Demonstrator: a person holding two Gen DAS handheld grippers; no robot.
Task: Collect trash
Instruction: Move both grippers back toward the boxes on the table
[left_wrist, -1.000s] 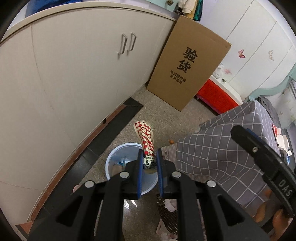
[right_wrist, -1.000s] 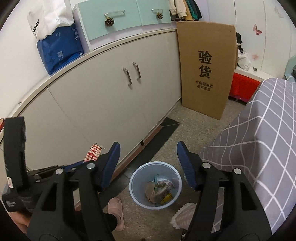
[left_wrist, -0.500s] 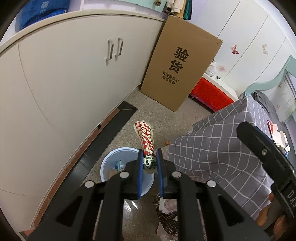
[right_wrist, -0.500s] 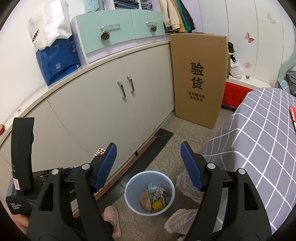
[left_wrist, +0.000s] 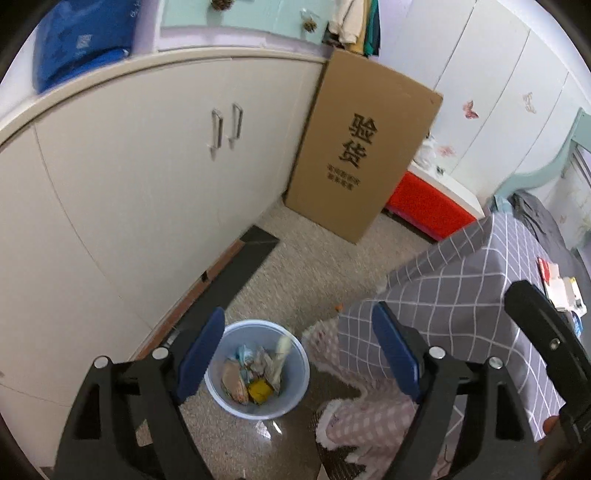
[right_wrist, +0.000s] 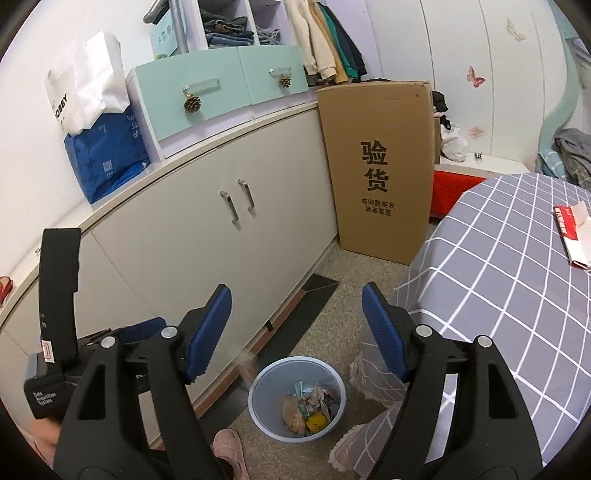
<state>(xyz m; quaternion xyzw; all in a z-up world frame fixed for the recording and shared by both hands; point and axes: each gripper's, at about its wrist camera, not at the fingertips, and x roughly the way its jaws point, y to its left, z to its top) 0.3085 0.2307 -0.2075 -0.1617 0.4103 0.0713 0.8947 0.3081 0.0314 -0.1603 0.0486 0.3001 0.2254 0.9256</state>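
Left tongs (left_wrist: 295, 354), jaws just sprung wide and empty, hang above the blue bin (left_wrist: 258, 402) as a released wrapper (left_wrist: 281, 350) drops in; right tongs (right_wrist: 295, 332) gape empty.

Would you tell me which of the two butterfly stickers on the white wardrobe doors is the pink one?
In the right wrist view it is the lower-left butterfly sticker; the upper-right butterfly sticker is pale cream and barely stands out from the wardrobe door.

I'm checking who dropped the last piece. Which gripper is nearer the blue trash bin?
Left. The left gripper hangs open directly above the blue trash bin; the right gripper, also open, hangs higher and farther back from it.
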